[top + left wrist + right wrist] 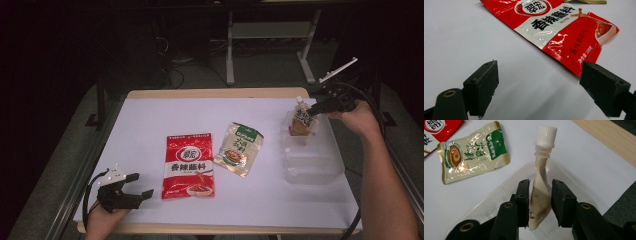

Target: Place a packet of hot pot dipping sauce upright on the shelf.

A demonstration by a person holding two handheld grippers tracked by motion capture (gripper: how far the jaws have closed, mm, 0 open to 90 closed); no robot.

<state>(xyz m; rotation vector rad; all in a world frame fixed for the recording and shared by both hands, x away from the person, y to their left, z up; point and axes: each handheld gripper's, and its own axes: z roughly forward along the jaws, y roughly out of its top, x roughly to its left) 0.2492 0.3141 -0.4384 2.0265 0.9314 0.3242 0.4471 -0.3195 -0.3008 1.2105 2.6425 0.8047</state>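
A spouted pouch (301,120) with a white cap stands upright in the far end of a clear plastic container (312,160) at the table's right side. My right gripper (312,111) reaches it from the right. In the right gripper view the pouch (541,192) hangs between the jaws of this gripper (540,183), which stand slightly apart from it, open, above the container (506,187). My left gripper (142,185) rests open near the table's front left corner, just left of a red packet (189,165). Nothing lies between its jaws (539,87), and the red packet (556,27) lies just ahead.
A green and gold packet (239,148) lies flat mid-table, right of the red one. The white tabletop (150,120) has a wooden far edge. Table legs and cables stand on the dark floor behind.
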